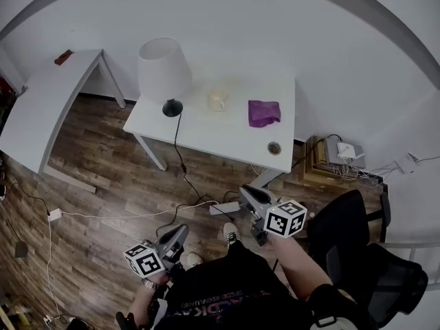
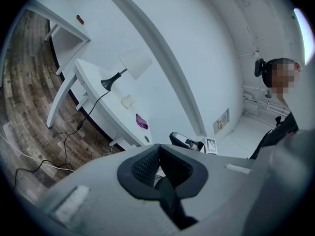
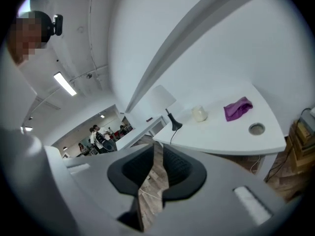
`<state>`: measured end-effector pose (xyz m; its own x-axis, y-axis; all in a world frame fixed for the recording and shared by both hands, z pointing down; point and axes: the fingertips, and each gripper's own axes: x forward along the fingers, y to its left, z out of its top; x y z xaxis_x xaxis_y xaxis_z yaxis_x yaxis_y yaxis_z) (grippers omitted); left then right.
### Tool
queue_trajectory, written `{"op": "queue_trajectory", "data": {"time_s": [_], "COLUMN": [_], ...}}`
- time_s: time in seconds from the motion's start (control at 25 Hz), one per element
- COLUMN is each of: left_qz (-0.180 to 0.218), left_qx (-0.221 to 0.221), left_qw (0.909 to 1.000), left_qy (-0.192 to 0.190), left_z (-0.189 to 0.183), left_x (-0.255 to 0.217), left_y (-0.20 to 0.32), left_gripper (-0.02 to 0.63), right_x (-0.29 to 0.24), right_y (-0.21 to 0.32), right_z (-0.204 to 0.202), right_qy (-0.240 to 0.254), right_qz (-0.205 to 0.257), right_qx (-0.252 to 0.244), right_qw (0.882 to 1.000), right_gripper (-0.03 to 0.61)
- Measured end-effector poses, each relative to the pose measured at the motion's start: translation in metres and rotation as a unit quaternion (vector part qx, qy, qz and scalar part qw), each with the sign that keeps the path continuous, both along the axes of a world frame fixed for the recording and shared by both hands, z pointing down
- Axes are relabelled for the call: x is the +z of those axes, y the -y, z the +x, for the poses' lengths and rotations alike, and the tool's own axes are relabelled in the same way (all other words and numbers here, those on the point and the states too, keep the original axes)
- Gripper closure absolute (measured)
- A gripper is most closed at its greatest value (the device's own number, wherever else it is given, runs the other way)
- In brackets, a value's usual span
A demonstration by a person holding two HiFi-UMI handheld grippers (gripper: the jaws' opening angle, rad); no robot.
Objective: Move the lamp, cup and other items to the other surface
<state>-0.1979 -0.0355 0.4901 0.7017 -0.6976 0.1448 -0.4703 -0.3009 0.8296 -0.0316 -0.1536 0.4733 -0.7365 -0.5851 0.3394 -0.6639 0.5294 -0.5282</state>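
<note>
Pointing toward the white table (image 1: pixel 206 133), close to the body: left gripper (image 1: pixel 180 234) closed, right gripper (image 1: pixel 249 192) slightly parted, empty.

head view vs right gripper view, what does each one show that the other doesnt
Only the head view: the left gripper and the office chair. Only the right gripper view: people in a far room and a ceiling light. Both: the lamp, cup and purple cloth on the white table.
</note>
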Motion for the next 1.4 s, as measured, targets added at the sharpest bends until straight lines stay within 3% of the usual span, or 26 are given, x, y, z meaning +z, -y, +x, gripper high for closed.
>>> {"op": "queue_trajectory", "data": {"time_s": [0.4,0.52,0.76,1.04,1.4], "left_qz": [-0.016,-0.023,-0.047,-0.074,-0.1], "left_qx": [-0.042,-0.054,-0.081,-0.117,-0.144], "left_qw": [0.999,0.9983,0.9956,0.9903,0.9843], "left_qy": [0.001,0.001,0.005,0.015,0.021], "left_z": [0.036,0.047,0.061,0.068,0.069], "left_x": [0.01,0.012,0.022,0.032,0.042], "left_y": [0.035,0.042,0.05,0.051,0.045], "left_gripper": [0.617,0.617,0.617,0.617,0.617], "right_x": [0.02,0.039,0.081,0.118,0.145], "right_y": [0.143,0.186,0.273,0.35,0.394], "right_z": [0.098,0.124,0.165,0.179,0.165], "right_qy": [-0.1,-0.139,-0.187,-0.223,-0.246], "right_qz": [0.028,0.019,-0.017,-0.056,-0.087], "right_qx": [0.046,0.065,0.093,0.104,0.096], "right_qw": [0.993,0.988,0.978,0.968,0.96], "right_gripper": [0.474,0.427,0.418,0.376,0.368]}}
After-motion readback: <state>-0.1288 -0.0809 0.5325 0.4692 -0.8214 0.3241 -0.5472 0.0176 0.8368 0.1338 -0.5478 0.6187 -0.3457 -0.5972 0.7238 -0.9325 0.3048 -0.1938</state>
